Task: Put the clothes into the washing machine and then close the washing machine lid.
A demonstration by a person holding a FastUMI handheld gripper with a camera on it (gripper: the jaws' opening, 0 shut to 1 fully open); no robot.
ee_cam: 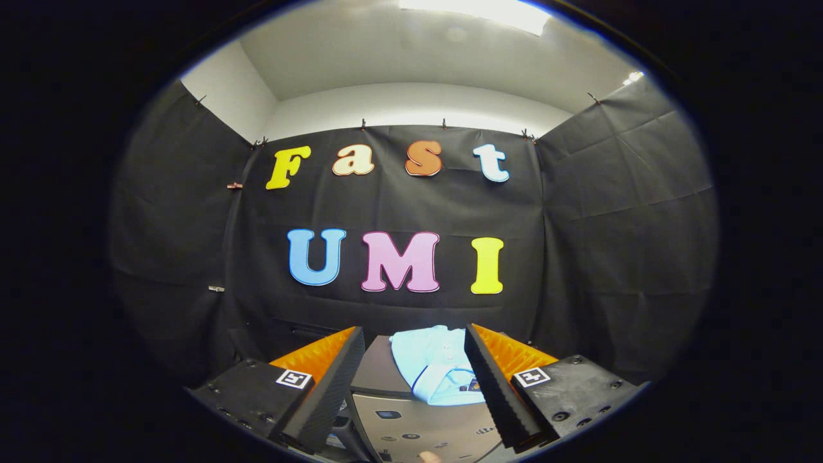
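Pale blue fabric is what I'm lining up on: a folded light-blue shirt (437, 370) sitting on top of the washing machine (418, 424), on the dark flat panel behind the grey control strip. From where I'm holding the gripper (418, 379), the shirt is straight ahead and a bit below, showing in the gap between the two fingers and leaning toward the right one, whose inner edge cuts across its right side. The fingers are spread wide with nothing in them, neither one touching the cloth as far as I can see. Looks like the shirt's long side runs away from me toward the booth wall, with what I take to be the collar or a dark-trimmed hem at the near end. So my guess for the next move is forward and down, nudging slightly right so the fabric ends up centred before I squeeze. Can't see the lid or the drum opening from this angle, so where the shirt has to go afterwards is unclear.
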